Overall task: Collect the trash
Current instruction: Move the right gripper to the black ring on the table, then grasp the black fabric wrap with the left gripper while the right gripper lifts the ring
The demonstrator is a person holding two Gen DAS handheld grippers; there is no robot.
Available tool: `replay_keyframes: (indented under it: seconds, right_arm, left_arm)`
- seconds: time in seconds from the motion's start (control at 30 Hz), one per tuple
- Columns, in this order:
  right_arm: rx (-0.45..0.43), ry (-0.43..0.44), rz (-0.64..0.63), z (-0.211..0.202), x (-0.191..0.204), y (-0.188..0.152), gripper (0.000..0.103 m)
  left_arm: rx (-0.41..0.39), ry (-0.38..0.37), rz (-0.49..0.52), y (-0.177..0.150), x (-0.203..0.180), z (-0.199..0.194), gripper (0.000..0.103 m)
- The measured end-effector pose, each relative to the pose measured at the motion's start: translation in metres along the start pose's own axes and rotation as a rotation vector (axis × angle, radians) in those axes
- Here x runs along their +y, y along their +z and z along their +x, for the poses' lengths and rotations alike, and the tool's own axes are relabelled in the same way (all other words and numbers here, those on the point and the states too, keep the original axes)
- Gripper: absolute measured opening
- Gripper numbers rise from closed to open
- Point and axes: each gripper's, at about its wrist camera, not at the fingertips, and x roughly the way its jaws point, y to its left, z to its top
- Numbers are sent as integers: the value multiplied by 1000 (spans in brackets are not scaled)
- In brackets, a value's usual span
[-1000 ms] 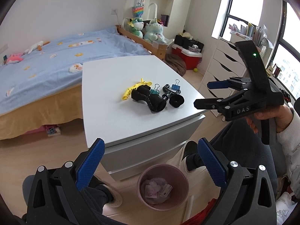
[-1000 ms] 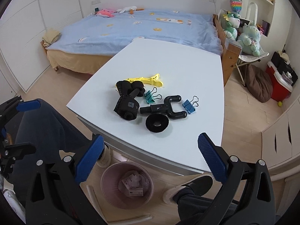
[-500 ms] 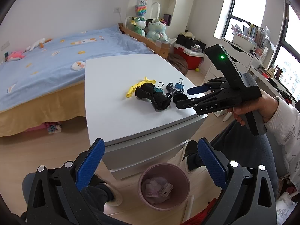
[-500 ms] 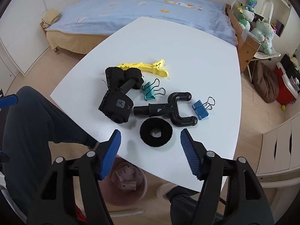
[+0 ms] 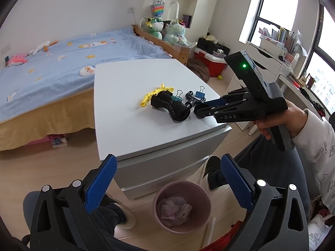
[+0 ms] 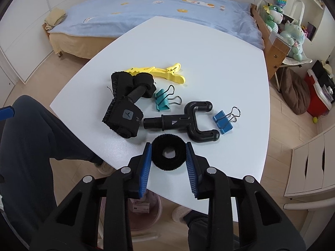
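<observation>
The right gripper (image 6: 168,155) reaches down over the near edge of a white table (image 6: 219,48), its blue pads closing around a black fuzzy ring (image 6: 168,155) that lies flat between them. The pads sit against the ring's two sides, though whether they yet squeeze it is hard to tell. A person's hand (image 5: 282,117) holds this gripper by its handle.

The left gripper (image 5: 167,185) hangs off the table's front, pointing down toward the floor, its pads spread wide with nothing between them.

Just behind the ring, toward the table's middle, lies a black Y-shaped plastic part (image 6: 188,121). A blue binder clip (image 6: 224,120) rests beside its fork, on the side nearer the table's right edge. A teal binder clip (image 6: 164,100) lies farther back, next to a black wrap with a foam handle (image 6: 125,108). A yellow plastic clip (image 6: 161,72) sits behind the wrap, farthest from the near edge.

On the wooden floor in front of the table stands a round pink wastebasket (image 5: 181,206). It holds crumpled pale paper and a small printed carton, and is far from full.
</observation>
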Motion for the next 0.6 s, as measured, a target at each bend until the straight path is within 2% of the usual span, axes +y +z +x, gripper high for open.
replay_keyframes:
  seconds: [0.3,0.6]
  right_arm:
    - [-57,8,45,-19,-6,-8,31]
    - [-122,35,96,-47,-12,-18,32]
  left_arm:
    - [-5,2,3,5,-3,3,95]
    - [-1,3,6,36,-10,17,95]
